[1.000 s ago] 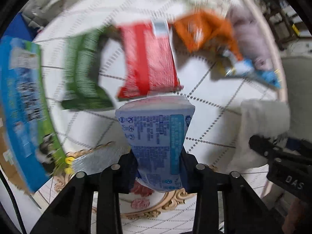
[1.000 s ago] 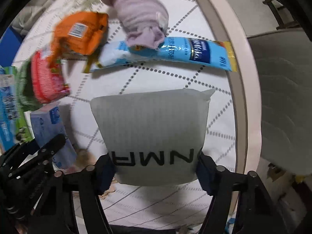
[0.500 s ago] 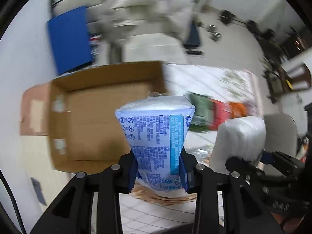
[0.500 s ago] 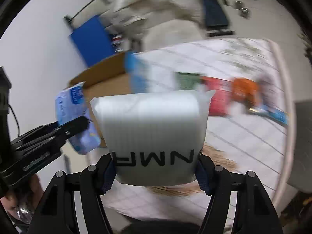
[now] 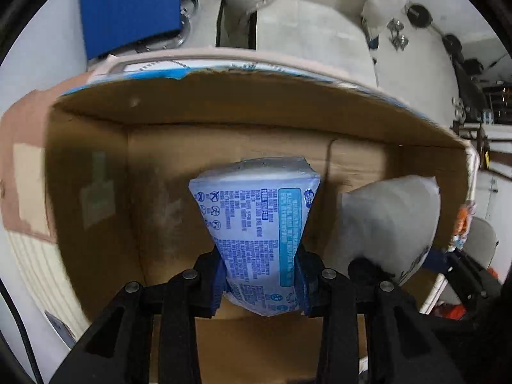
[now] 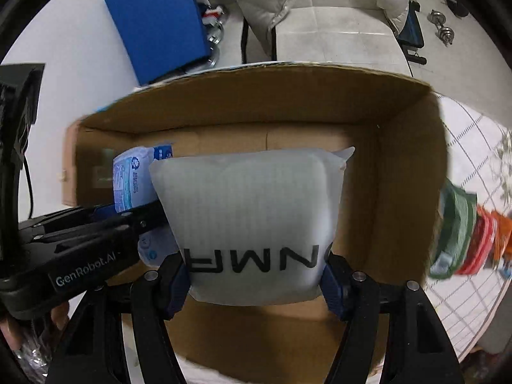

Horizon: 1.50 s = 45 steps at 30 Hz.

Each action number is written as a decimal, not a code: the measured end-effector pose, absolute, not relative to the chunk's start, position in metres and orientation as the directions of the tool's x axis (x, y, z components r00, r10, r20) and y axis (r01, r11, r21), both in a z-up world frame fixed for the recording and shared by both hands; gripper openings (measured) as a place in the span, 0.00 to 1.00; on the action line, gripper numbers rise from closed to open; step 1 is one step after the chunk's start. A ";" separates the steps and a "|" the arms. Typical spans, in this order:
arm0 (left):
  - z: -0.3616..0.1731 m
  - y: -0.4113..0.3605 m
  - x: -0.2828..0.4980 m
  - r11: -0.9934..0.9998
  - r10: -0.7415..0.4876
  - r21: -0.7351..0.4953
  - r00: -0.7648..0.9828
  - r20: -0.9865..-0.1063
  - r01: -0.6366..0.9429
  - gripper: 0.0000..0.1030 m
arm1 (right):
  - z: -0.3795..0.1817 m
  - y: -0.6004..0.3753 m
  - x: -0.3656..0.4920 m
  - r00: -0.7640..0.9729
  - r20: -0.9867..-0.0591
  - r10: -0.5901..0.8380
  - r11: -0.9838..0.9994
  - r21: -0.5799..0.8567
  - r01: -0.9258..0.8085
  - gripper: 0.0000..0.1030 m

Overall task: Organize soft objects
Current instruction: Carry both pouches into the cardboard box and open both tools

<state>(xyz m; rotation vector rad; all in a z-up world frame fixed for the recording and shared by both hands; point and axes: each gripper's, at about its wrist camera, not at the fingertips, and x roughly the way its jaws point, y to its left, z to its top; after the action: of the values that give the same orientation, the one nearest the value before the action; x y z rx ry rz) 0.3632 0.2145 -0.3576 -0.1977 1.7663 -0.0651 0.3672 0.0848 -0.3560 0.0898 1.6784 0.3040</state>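
My left gripper (image 5: 260, 283) is shut on a blue-and-white tissue pack (image 5: 256, 220) and holds it over the open cardboard box (image 5: 224, 128). My right gripper (image 6: 256, 283) is shut on a white soft pack with black letters (image 6: 252, 211), also over the box (image 6: 400, 147). The white pack shows at the right of the left wrist view (image 5: 387, 224). The left gripper (image 6: 150, 220) and its tissue pack (image 6: 134, 176) show at the left of the right wrist view. The two packs hang side by side, close together. The box floor looks bare.
Green, red and orange packets (image 6: 460, 230) lie on the white patterned table (image 6: 473, 288) right of the box. A blue panel (image 6: 156, 22) and a white padded jacket on a seat (image 6: 307, 3) are behind the box.
Both grippers swung from above the table's packets to over the cardboard box, which now fills both views. Each still holds its pack.
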 end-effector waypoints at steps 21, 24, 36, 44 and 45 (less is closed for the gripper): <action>-0.331 0.229 0.355 0.993 -0.095 -0.084 -0.149 -0.984 -0.077 0.89 | -0.364 0.113 0.376 -0.150 -0.980 0.131 0.972 0.156 -0.174 0.92; -0.311 0.230 0.343 0.996 -0.060 -0.054 -0.092 -0.994 -0.067 0.96 | -0.349 0.111 0.367 -0.121 -0.986 0.118 0.971 0.140 -0.193 0.99; -0.247 0.225 0.290 0.995 0.019 0.006 0.135 -0.991 -0.099 0.96 | -0.294 0.079 0.298 0.033 -0.992 0.122 0.972 0.113 -0.208 1.00; -0.212 0.218 0.240 0.993 0.010 -0.015 0.209 -0.978 -0.116 0.96 | -0.244 0.066 0.248 0.134 -0.981 0.143 0.971 0.113 -0.213 1.00; -0.208 0.217 0.235 0.993 0.009 -0.016 0.212 -0.977 -0.115 0.96 | -0.239 0.065 0.243 0.136 -0.979 0.152 0.969 0.121 -0.213 1.00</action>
<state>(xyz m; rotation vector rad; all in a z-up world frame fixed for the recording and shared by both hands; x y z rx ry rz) 0.2348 0.2174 -0.2082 -0.0916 1.3550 0.0864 0.2429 0.0646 -0.2395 -0.0515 1.4097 0.2649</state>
